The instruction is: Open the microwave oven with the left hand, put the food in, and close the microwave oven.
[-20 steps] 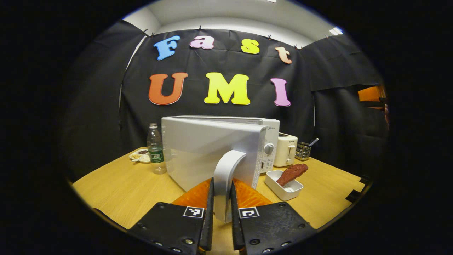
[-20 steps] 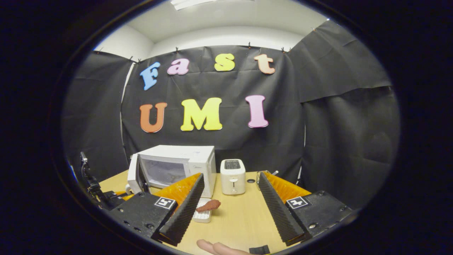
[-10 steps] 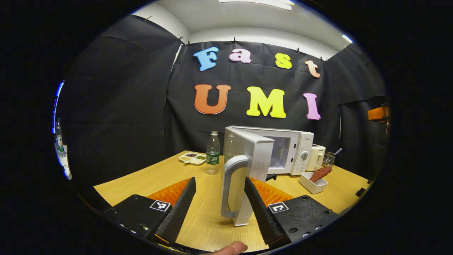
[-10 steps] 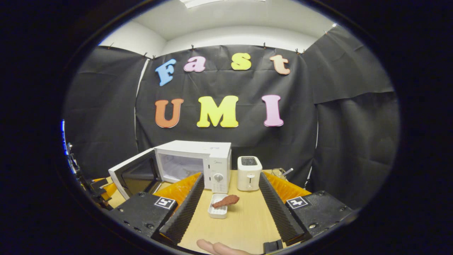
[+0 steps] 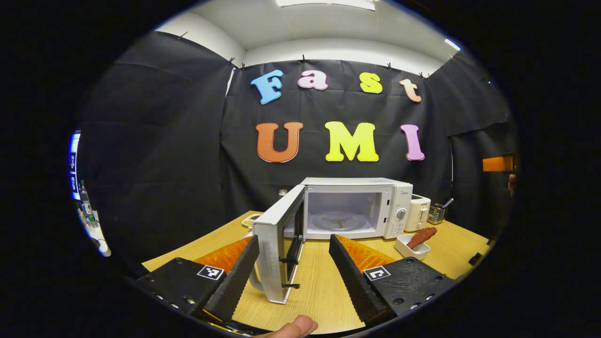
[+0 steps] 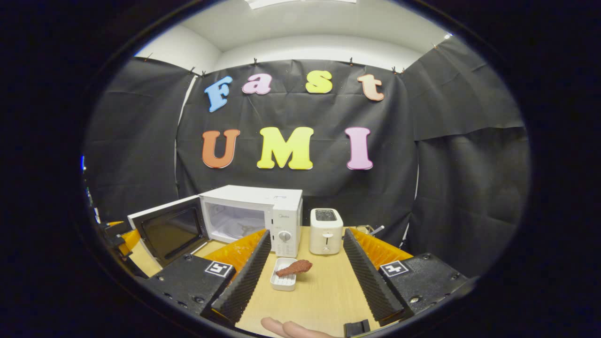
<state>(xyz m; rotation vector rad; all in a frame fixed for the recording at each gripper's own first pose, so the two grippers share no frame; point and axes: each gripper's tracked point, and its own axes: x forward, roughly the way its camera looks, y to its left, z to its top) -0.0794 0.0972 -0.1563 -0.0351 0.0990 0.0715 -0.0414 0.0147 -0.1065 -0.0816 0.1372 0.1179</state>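
Observation:
A white microwave (image 5: 361, 188) (image 6: 263, 199) stands at the back of the wooden table, its door (image 5: 277, 237) (image 6: 169, 229) swung wide open to the left and the turntable visible inside. My left gripper (image 5: 293, 270) is open, its fingers on either side of the door's free edge without touching it. A brown piece of food (image 5: 421, 236) (image 6: 294, 268) lies across a small white dish (image 5: 409, 249) (image 6: 283, 281) in front of the microwave's control panel. My right gripper (image 6: 305, 274) is open, held low over the table just short of the dish.
A white toaster (image 6: 325, 231) (image 5: 417, 213) stands right of the microwave, with a wire utensil holder (image 5: 436, 213) behind it. A compartment plate (image 5: 249, 219) sits left of the microwave behind the door. A fingertip (image 5: 296, 326) shows at the bottom edge.
My left gripper let go of the door handle and opened, and the door swung fully open. It drew back from the door. My right gripper shifted slightly, keeping the dish between its fingers' line.

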